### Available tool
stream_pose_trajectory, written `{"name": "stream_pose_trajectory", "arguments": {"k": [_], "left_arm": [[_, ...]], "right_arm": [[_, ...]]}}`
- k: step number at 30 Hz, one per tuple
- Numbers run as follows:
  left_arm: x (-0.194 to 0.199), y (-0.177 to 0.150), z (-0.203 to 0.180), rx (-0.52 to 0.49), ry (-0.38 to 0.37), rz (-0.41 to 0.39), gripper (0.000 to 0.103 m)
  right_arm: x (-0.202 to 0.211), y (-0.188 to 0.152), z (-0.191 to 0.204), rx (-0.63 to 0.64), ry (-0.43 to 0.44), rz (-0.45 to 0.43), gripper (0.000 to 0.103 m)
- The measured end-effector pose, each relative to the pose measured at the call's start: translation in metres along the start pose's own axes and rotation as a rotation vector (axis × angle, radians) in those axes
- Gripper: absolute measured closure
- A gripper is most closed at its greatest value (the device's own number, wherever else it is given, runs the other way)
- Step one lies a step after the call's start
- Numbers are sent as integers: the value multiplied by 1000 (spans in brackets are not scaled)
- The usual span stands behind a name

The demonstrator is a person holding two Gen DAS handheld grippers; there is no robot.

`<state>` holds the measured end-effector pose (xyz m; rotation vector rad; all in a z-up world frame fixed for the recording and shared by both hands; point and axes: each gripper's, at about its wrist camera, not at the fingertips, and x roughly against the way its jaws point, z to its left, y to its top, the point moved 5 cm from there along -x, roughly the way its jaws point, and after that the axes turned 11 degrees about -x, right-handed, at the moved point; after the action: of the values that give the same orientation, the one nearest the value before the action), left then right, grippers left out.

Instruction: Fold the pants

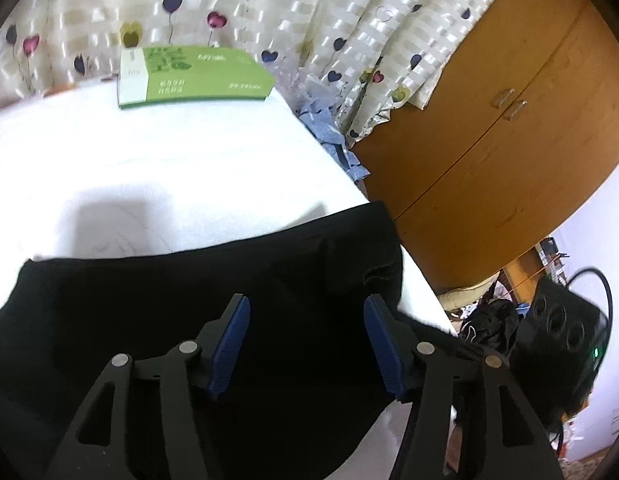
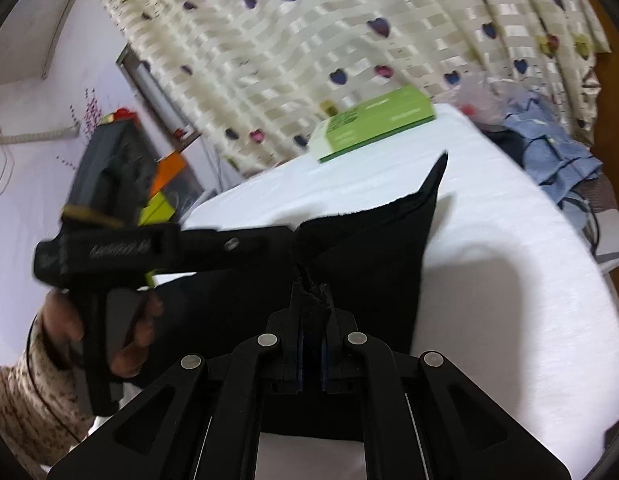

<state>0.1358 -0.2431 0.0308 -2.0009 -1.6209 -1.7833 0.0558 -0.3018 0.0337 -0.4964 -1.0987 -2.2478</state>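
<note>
Right gripper (image 2: 311, 316) pinches the black pants (image 2: 373, 256) edge, lifted; left gripper (image 1: 307, 344) spread, probably hovering above them.

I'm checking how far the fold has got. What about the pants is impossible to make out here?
- Left wrist view: the black pants run off the bottom edge, partly behind the open left tool; seams vanish in the dark cloth.
- Right wrist view: motion blur; the right tool hides the pinched fold.
- Box lettering: too blurred.
</note>
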Motion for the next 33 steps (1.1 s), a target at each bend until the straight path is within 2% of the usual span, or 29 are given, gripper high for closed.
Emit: {"name": "stream_pose_trajectory", "arguments": {"k": [3,8,13,17,21,25,30,33], "left_arm": [[-7,-3,8,44,-39,28,39],[-3,-3,3,-18,-62,29,39],[15,-2,19,37,-102,-27,39],[27,-12,36,41,-73,-34,38],[25,-28,61,130,-59,-13,38],[32,-40,76,204,-76,-39,37],[38,-57,79,226,-72,-25,38],[43,-64,83,267,-95,-36,37]], "right_arm": [[-2,-4,6,41,-3,7,97],[-9,-8,15,65,25,29,97],[-24,-16,33,114,54,74,97],[-36,-26,49,168,73,116,97],[-43,-35,52,179,58,141,97],[-42,-34,51,167,53,137,97],[-39,-32,49,127,63,115,97],[-38,-32,50,121,72,110,98]]}}
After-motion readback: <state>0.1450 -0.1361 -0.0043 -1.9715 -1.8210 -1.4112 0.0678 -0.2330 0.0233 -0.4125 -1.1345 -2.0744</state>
